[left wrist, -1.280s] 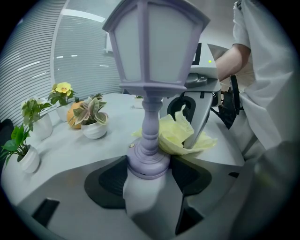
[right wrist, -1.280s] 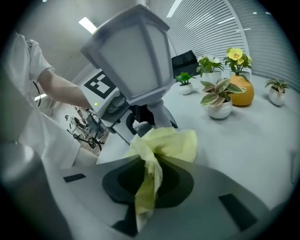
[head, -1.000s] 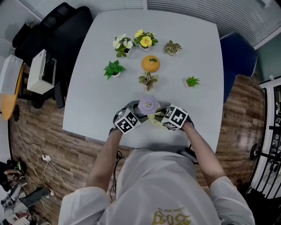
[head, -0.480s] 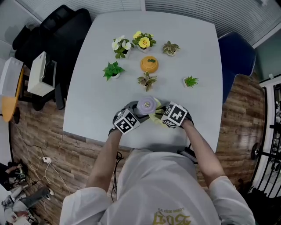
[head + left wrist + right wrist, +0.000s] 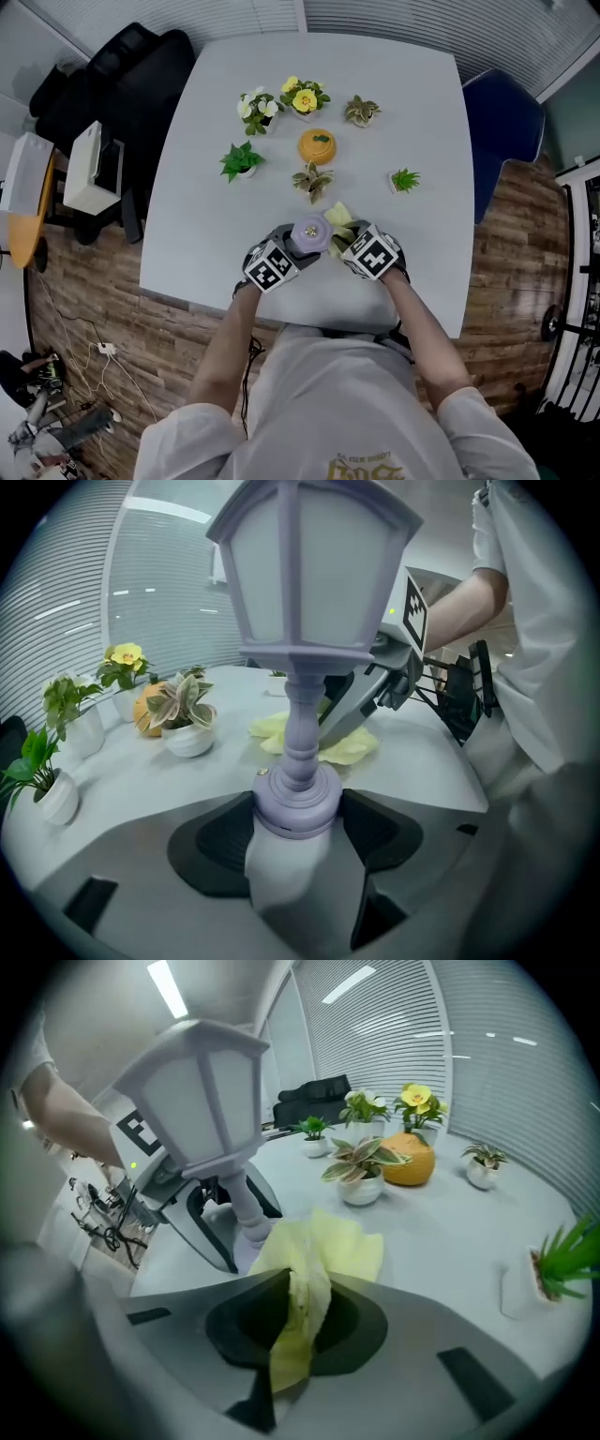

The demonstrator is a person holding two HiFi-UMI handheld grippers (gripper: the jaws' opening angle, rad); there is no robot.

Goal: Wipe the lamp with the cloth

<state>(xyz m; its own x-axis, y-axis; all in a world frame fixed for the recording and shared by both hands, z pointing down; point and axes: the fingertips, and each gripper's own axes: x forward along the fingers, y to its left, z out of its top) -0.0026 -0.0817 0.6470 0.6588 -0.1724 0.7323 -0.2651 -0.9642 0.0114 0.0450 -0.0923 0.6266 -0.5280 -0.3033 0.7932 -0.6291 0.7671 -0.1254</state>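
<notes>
Left tongs [image 5: 295,834] clamp the base of the upright lamp [image 5: 305,592] near the front edge of the bench [image 5: 403,272]. Right tongs [image 5: 295,1321], pinching the cloth [image 5: 323,1246], have swung it from the lamp's near side to its far right, so the wipe appears to be working round the stem

Potted plants [image 5: 313,178] block beyond the lamp [image 5: 310,232]; table [image 5: 202,246] sides lie open
</notes>
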